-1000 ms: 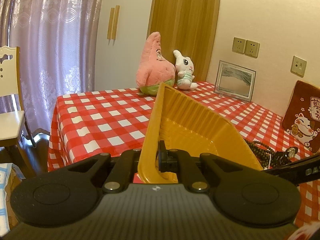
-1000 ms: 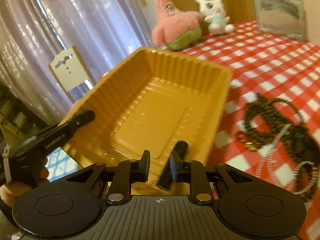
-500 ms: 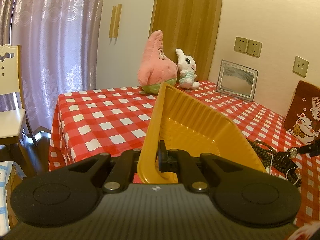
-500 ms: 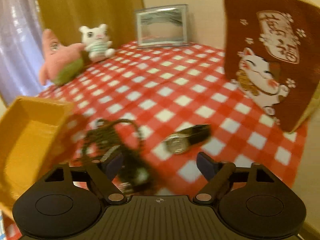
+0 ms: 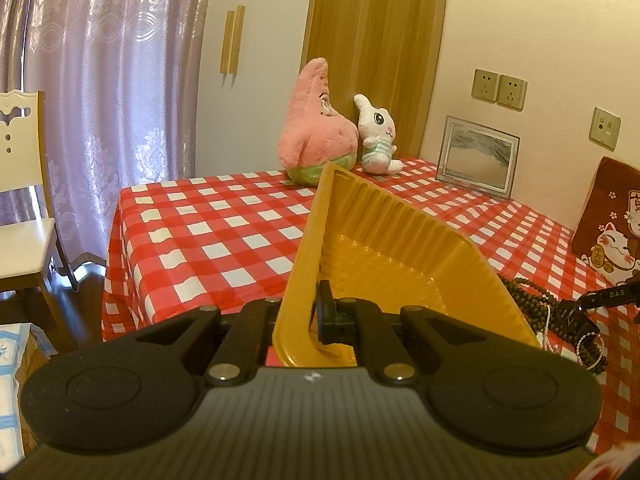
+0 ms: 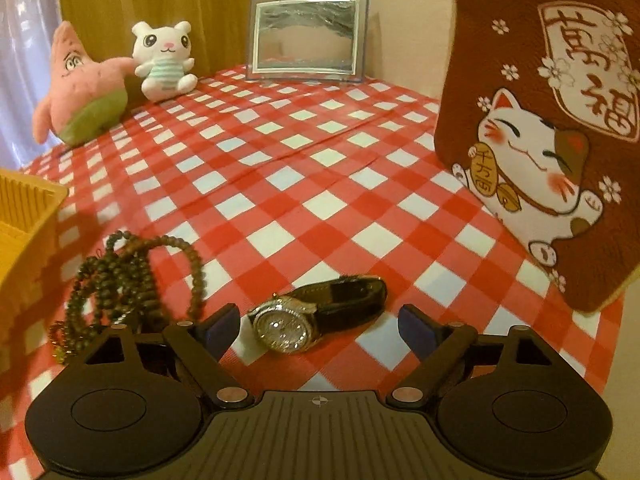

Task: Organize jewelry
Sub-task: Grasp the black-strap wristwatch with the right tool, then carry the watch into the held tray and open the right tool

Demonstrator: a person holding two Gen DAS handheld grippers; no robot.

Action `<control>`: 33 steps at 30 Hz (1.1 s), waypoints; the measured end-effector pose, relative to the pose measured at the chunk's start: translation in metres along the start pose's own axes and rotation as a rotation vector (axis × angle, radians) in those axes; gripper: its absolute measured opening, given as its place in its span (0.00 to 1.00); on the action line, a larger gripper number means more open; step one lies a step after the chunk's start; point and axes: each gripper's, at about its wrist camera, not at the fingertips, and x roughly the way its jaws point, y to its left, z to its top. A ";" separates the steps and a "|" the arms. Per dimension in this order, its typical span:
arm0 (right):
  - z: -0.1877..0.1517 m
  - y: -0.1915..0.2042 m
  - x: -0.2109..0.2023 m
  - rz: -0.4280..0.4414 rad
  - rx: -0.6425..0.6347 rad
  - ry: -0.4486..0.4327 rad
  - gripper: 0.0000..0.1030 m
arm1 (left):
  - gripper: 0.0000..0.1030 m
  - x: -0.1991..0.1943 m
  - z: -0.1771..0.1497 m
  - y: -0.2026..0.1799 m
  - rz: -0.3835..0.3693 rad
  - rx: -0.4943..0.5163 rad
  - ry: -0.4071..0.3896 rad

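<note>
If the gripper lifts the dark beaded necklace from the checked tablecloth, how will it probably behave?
The dark beaded necklace will probably be floppy: it lies in loose, overlapping loops. Pinched at one spot, the rest would likely hang down and swing. Its round beads may slip between the pads, and a loop might drag across the jewelled wristwatch with the black strap lying beside it.

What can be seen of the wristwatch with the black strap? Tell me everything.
The wristwatch with the black strap lies on its side on the red-and-white checked tablecloth, its round, sparkling silver-toned face tilted toward the camera. The dark, leather-looking strap curls into a loop behind it. It sits between the open right gripper's fingertips, untouched, beside the dark bead string.
</note>
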 end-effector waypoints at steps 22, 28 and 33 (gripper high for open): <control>0.001 0.029 -0.032 0.084 -0.124 -0.049 0.37 | 0.05 0.000 -0.001 0.001 0.001 -0.003 0.001; 0.013 0.061 -0.061 0.212 -0.117 -0.099 0.37 | 0.05 -0.001 -0.002 0.001 -0.003 -0.003 -0.002; 0.020 0.104 -0.080 0.376 -0.124 -0.110 0.37 | 0.05 -0.001 -0.002 0.000 -0.003 -0.003 -0.003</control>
